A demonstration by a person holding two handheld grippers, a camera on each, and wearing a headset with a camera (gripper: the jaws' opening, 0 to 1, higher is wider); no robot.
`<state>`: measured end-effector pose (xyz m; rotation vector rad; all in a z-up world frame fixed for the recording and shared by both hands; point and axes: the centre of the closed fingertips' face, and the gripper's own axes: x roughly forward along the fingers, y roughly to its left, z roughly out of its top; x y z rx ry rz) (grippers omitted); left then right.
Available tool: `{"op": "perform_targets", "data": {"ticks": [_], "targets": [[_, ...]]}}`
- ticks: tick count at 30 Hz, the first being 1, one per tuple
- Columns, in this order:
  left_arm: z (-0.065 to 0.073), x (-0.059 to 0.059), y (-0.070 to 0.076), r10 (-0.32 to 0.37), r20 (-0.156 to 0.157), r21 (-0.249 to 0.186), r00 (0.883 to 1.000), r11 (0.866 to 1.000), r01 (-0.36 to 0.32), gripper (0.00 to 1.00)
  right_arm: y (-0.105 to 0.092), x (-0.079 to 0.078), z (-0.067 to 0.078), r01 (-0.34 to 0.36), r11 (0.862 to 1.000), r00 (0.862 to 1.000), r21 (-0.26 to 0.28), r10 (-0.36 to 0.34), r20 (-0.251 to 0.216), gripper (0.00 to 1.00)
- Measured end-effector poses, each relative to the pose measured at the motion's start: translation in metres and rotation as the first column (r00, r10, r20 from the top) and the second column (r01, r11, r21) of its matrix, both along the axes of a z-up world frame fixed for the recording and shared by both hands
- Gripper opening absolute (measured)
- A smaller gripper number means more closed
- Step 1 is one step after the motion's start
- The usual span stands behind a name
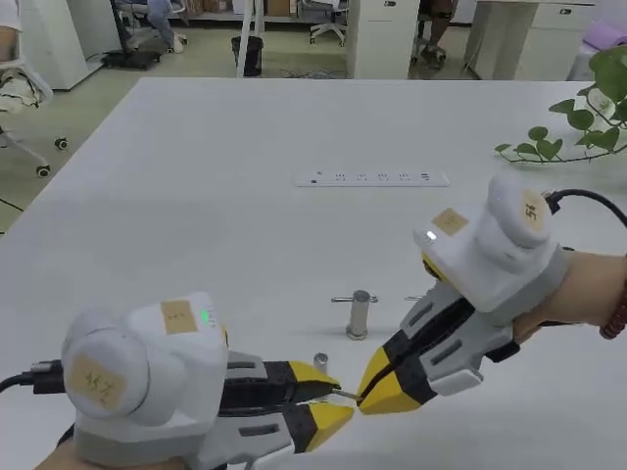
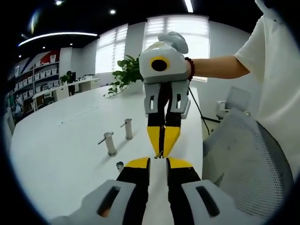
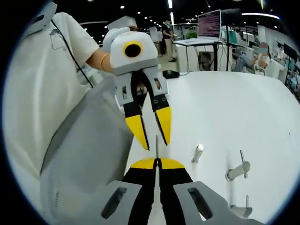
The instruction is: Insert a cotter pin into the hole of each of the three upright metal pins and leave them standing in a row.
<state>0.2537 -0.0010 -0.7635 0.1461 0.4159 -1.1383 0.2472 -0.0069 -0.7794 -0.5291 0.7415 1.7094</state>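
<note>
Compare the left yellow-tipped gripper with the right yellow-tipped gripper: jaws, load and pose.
Jaws: the left gripper has its jaws apart; the right gripper has its jaws closed.
Load: the left gripper holds nothing; the right gripper pinches a thin metal cotter pin.
Pose, in the head view: the left gripper lies low and near level; the right gripper slants down toward it.
Both have yellow tips, black fingers and white housings.

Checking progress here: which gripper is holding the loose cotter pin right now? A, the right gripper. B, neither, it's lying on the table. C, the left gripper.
A: the right gripper is closed on the thin cotter pin, which sticks out past its tips, while the left gripper is open.
</note>
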Motion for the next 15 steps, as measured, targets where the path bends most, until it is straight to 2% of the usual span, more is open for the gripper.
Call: {"op": "perform_targets", "data": {"ticks": [6,15], "targets": [[-0.003,0.008,0.008,0.057,0.010,-0.006,0.998,0.998,-0.057,0.17,-0.006,0.010,-0.005,0.037,0.998,0.999,-0.059,-0.036,0.026,0.03],[-0.013,0.023,0.023,0.149,0.012,-0.004,0.989,0.989,-0.149,0.22,-0.011,0.025,-0.016,0.085,0.987,0.994,-0.137,-0.074,0.082,0.03]]}}
